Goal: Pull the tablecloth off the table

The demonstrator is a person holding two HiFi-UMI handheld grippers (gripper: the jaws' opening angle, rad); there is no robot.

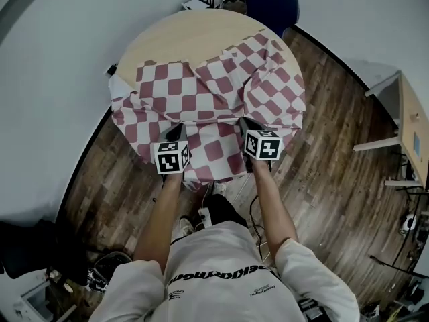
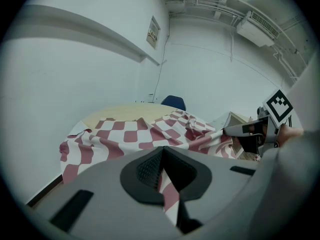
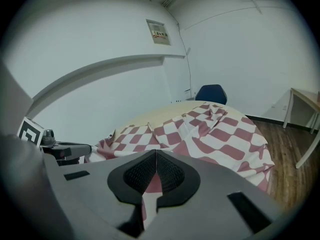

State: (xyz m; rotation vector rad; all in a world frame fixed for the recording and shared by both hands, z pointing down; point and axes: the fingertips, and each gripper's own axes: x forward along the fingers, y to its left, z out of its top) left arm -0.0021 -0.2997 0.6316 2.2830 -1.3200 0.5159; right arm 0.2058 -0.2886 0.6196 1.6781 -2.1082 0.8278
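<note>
Tablecloth (image 1: 221, 86) lies bunched over the table's (image 1: 181, 39) near half, the far edge left bare. Left gripper (image 1: 177, 133) and right gripper (image 1: 245, 123) are each clamped tight on the near hem. They are set apart, I judge, so the cloth draws off evenly.

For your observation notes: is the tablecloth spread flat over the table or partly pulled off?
Partly pulled off: the tablecloth is rumpled, and the far side of the table lies bare.

The tablecloth (image 1: 214, 106) hides the surface's (image 1: 181, 39) whole near rim. Up top, the blue chair (image 1: 271, 2) is half tucked behind it. The wall sign (image 3: 159, 32) print's too tiny to read, and the desk (image 1: 412, 113) gets cropped at the right edge.
</note>
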